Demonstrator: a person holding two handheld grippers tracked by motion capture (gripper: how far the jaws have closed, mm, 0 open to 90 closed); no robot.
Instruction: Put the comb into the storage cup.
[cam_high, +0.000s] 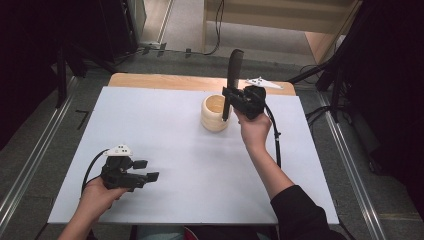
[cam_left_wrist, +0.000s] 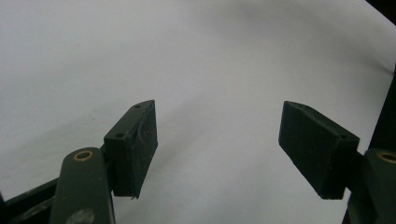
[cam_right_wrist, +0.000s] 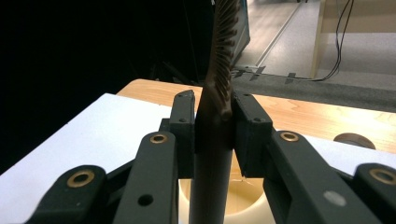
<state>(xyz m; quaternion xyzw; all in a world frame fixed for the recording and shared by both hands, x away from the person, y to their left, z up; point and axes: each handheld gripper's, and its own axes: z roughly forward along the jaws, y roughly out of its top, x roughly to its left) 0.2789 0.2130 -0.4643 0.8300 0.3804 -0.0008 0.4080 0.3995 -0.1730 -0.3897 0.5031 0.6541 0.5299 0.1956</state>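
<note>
Right gripper (cam_high: 231, 96) clamps dark toothed comb (cam_high: 233, 70), seemingly plastic, over ribbed cream cup (cam_high: 214, 114); left gripper (cam_high: 145, 170) wide, empty.

This looks like a lab or recording studio rather than a home. A white sheet (cam_high: 165, 150) covers a plain wooden worktop (cam_high: 150, 80) standing on grey carpet (cam_high: 45, 145), flanked by metal floor rails (cam_high: 30, 165). Black stand legs (cam_high: 320, 70) and loose cables (cam_high: 218, 25) sit behind it, with dark curtained surroundings and bare plywood furniture (cam_high: 280, 20) beyond.
</note>
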